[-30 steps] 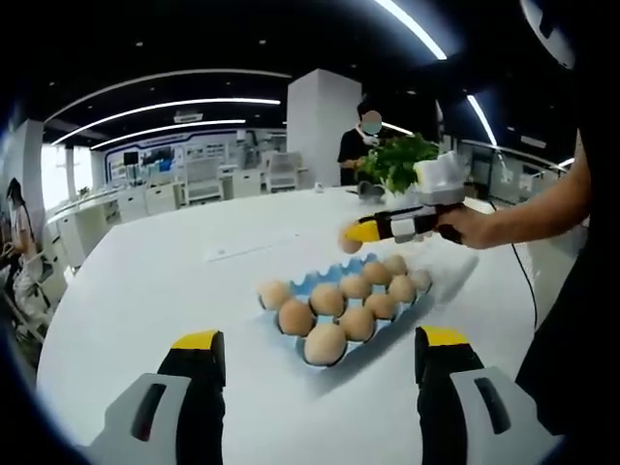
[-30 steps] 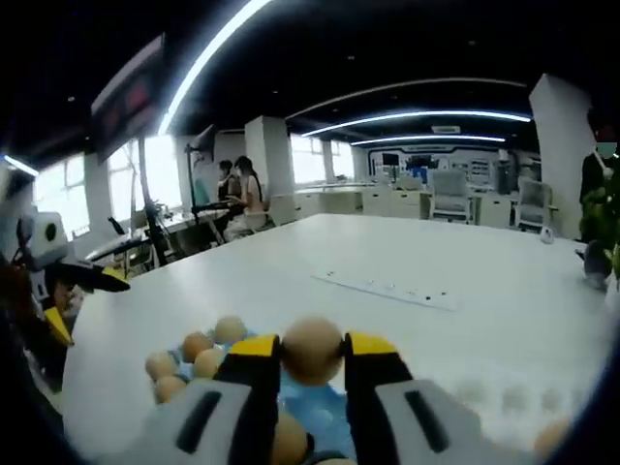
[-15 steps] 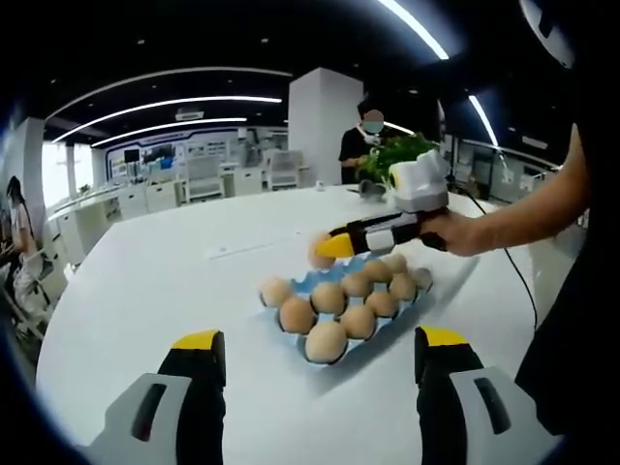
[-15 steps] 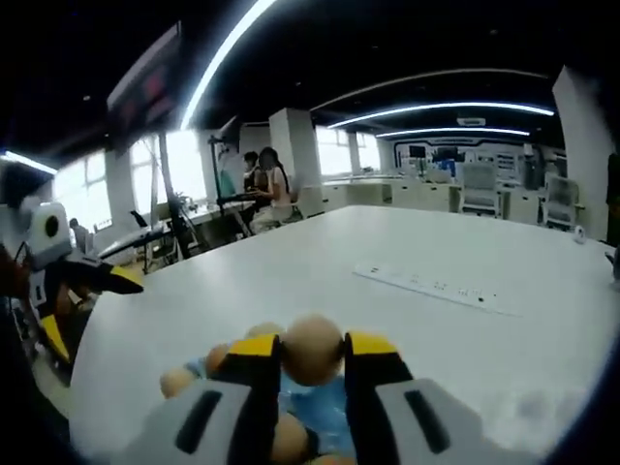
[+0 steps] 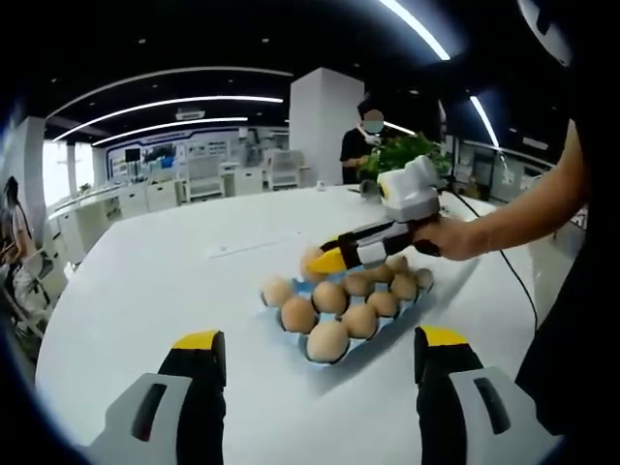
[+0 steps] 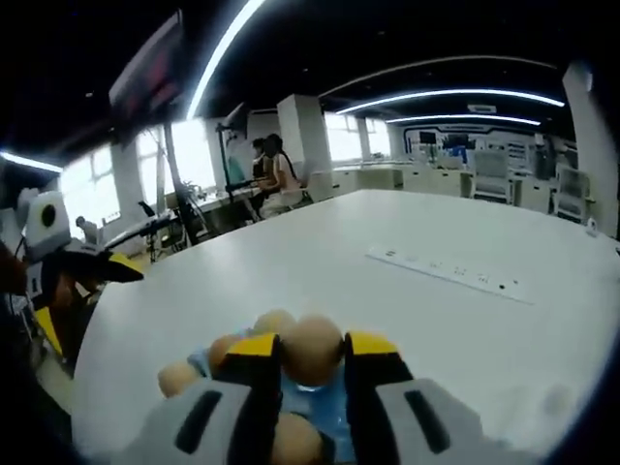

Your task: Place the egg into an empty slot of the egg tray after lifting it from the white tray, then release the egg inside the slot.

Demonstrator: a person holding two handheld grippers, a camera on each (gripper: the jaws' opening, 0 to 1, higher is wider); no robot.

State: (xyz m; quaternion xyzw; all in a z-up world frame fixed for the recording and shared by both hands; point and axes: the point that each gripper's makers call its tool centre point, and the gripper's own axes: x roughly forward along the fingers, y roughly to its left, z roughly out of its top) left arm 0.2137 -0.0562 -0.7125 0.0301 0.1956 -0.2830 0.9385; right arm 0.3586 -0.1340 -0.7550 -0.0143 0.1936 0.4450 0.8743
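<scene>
A blue egg tray (image 5: 291,329) holding several brown eggs lies on the white table (image 5: 136,281). In the left gripper view my right gripper (image 5: 318,260) comes in from the right, shut on a brown egg (image 5: 311,262), just above the tray's far left end. In the right gripper view that egg (image 6: 312,349) sits between the yellow-tipped fingers (image 6: 254,351), over the blue tray (image 6: 320,418) and next to other eggs (image 6: 273,324). My left gripper (image 5: 315,351) stands open near the tray's near side, holding nothing; it also appears at the left edge (image 6: 92,281).
A power strip (image 6: 450,275) lies flat on the table beyond the tray. A potted green plant (image 5: 399,157) stands at the far table edge, with a person (image 5: 360,136) behind it. People sit at desks (image 6: 271,179) in the background.
My right gripper has carried the egg leftward and downward, from above the tray's far right to just over its far left end. The left gripper has stayed still and open.
</scene>
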